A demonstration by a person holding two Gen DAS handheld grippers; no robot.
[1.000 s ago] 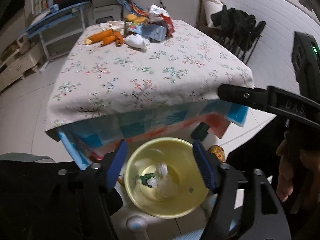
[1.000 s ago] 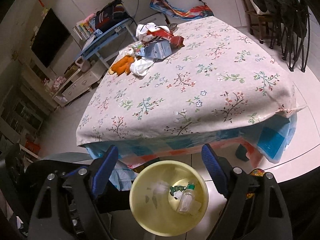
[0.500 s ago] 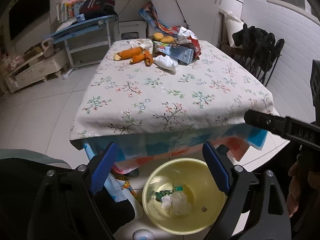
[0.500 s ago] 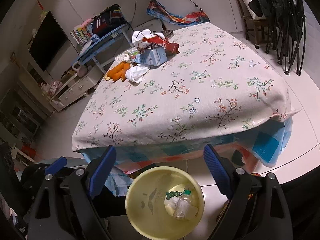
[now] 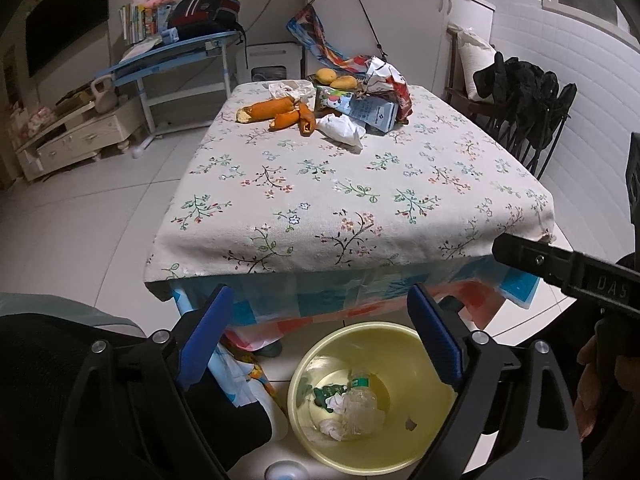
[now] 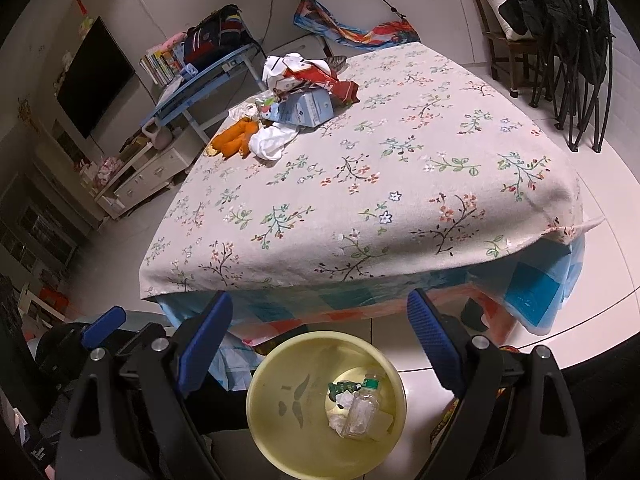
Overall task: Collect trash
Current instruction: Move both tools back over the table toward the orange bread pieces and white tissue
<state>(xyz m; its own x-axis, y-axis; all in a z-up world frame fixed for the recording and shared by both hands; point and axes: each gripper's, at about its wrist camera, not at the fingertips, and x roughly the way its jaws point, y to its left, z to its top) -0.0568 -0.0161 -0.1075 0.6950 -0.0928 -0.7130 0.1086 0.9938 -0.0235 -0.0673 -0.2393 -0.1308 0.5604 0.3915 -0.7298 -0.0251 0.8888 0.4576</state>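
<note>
A yellow bin (image 5: 404, 356) (image 6: 280, 380) stands on the floor below the table's near edge. In it lie a clear plastic bottle (image 5: 360, 404) (image 6: 360, 412), tissue and a green wrapper. My left gripper (image 5: 319, 294) hovers above the bin, its jaws opening with nothing between them. My right gripper (image 6: 319, 298) hangs open and empty beside it, over the same bin. At the table's far end lie orange peels (image 5: 276, 110) (image 6: 234, 138), a crumpled white tissue (image 5: 342, 130) (image 6: 272, 142), a blue carton (image 5: 368, 110) (image 6: 306, 108) and a red-white bag (image 5: 386, 78) (image 6: 308, 74).
A floral cloth covers the table (image 5: 360, 200) (image 6: 380, 180). Two mangoes (image 5: 332, 78) sit behind the pile. Chairs hung with black clothes (image 5: 520, 96) (image 6: 560, 12) stand at the right. A blue desk (image 5: 176, 52) and a low cabinet (image 5: 80, 136) are at the left.
The left view has swung up from the bin toward the table, and the left jaws have spread wider. The right gripper has stayed where it was.
</note>
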